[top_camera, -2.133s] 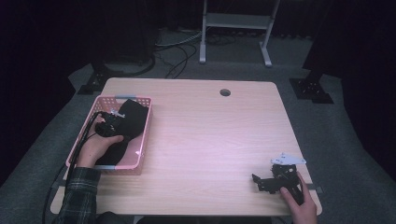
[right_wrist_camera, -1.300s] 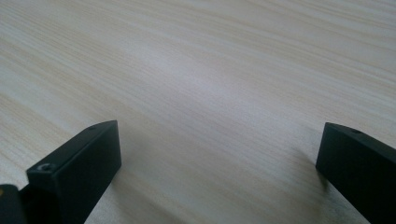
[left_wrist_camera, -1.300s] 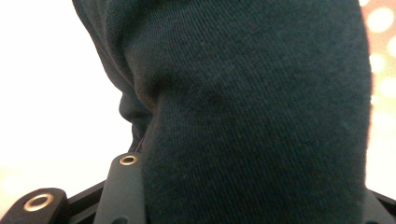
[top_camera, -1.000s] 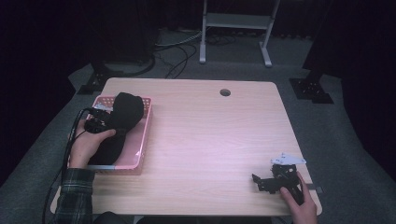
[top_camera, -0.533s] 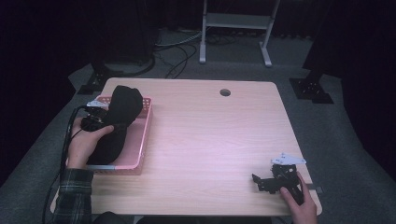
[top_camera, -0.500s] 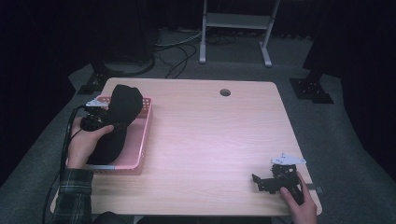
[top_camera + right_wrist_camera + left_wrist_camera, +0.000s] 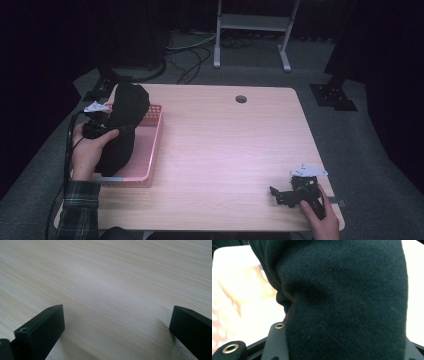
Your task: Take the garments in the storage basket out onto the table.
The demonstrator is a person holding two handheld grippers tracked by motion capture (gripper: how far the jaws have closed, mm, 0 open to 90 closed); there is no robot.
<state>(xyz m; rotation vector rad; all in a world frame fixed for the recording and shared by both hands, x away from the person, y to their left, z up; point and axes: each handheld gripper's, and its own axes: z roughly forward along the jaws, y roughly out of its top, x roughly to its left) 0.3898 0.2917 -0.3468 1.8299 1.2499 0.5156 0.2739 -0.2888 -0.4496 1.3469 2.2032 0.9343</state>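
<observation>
A black knitted garment (image 7: 122, 127) hangs lifted above the pink perforated basket (image 7: 148, 150) at the table's left side; its lower end still reaches into the basket. My left gripper (image 7: 107, 122) is shut on the cloth, and the black fabric (image 7: 347, 297) bulges between its jaws in the left gripper view. My right gripper (image 7: 280, 195) rests low over the wooden table (image 7: 225, 145) near the front right corner. Its jaws stand wide apart with bare wood (image 7: 115, 290) between them.
A round cable hole (image 7: 241, 99) sits at the table's far edge. A metal stand (image 7: 250, 30) and cables (image 7: 190, 50) lie on the floor behind the table. Dark curtains surround the area.
My left gripper has risen and drawn back to the left with the black garment, pulling it up out of the basket. The right gripper has stayed put.
</observation>
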